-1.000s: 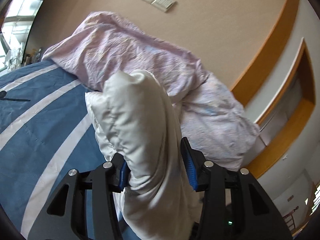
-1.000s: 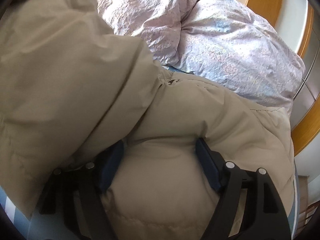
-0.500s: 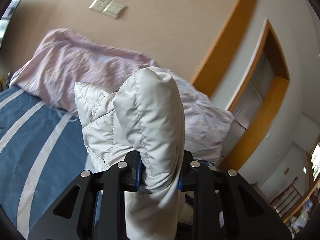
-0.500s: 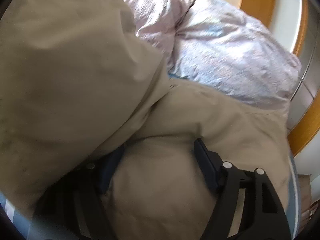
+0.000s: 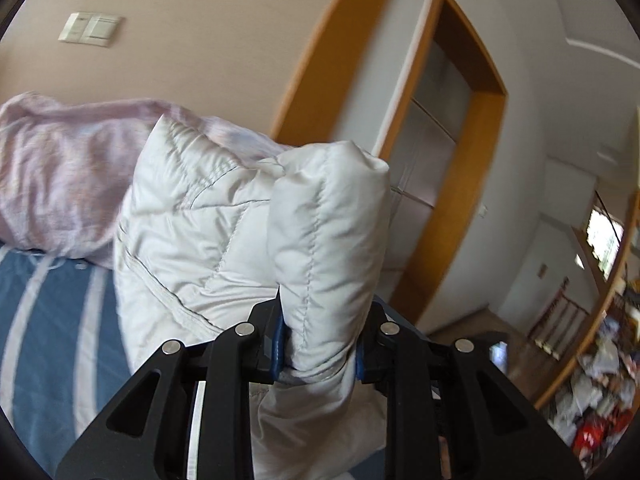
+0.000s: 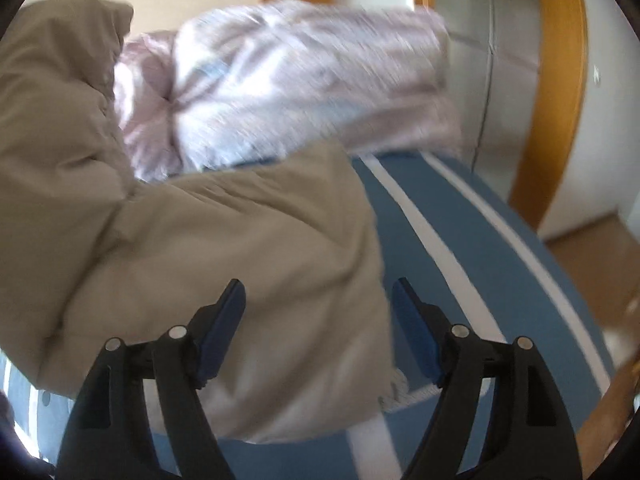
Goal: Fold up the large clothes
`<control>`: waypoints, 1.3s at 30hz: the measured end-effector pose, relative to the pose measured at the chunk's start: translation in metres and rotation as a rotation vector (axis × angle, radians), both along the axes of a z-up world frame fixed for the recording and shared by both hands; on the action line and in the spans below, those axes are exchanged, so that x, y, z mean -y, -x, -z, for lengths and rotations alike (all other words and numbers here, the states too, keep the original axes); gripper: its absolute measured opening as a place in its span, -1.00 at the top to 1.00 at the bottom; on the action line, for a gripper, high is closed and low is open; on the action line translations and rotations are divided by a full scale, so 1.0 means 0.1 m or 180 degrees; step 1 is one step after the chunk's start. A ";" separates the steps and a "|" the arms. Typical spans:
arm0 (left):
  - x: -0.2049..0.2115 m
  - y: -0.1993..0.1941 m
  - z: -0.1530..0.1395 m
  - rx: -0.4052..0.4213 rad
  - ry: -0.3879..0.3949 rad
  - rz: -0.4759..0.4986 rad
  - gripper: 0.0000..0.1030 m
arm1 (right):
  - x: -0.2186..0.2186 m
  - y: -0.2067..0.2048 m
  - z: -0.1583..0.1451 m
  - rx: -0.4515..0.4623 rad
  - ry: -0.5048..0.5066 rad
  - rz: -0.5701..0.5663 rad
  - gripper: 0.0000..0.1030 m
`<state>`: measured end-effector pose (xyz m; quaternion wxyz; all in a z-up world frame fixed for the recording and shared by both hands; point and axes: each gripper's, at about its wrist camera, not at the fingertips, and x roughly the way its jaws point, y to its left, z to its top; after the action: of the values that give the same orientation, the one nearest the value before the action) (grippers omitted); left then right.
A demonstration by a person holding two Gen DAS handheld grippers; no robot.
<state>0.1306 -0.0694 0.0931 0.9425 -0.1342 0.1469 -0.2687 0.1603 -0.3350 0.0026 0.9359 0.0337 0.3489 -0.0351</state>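
My left gripper (image 5: 319, 350) clenches the jacket (image 5: 328, 232); my right gripper (image 6: 319, 324) is opening, pads clear of it.

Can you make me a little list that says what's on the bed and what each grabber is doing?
bed cover: blue with white stripes
jacket: puffy, partly on the bed
quilt: pink, crumpled behind the jacket
left gripper: shut on a jacket fold
right gripper: jaws opening, jacket between them, pads not pressing it
wall: beige, with switches
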 end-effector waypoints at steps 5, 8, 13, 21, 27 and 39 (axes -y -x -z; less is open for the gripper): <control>0.53 -0.03 0.14 -0.0036 -0.0325 0.0341 0.53 | 0.01 -0.14 0.16 -0.0171 -0.0144 -0.0127 -0.45; 0.82 -0.04 0.26 -0.0050 -0.0563 0.0485 0.53 | 0.06 -0.11 0.20 -0.0156 -0.0265 -0.0144 -0.45; 1.24 -0.07 0.51 -0.0136 -0.0951 0.0710 0.53 | 0.28 0.04 0.13 -0.0066 -0.0068 -0.0025 -0.45; 1.53 -0.05 0.72 -0.0194 -0.1242 0.0815 0.48 | 1.10 0.37 -0.37 0.0259 -0.0306 0.0547 -0.46; 1.64 0.02 0.85 -0.0159 -0.1419 0.0826 0.44 | 1.04 0.21 -1.03 0.0560 -0.1237 -0.0449 -0.46; 1.92 0.08 1.03 0.0034 -0.1930 0.0864 0.39 | 0.56 -0.57 -1.08 -0.0035 -0.1341 -0.1098 -0.45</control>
<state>0.1231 -0.2610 -0.0097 0.8958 0.1746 0.2317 -0.3366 0.2168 -0.3906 0.1109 0.8985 0.1675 0.3541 0.1981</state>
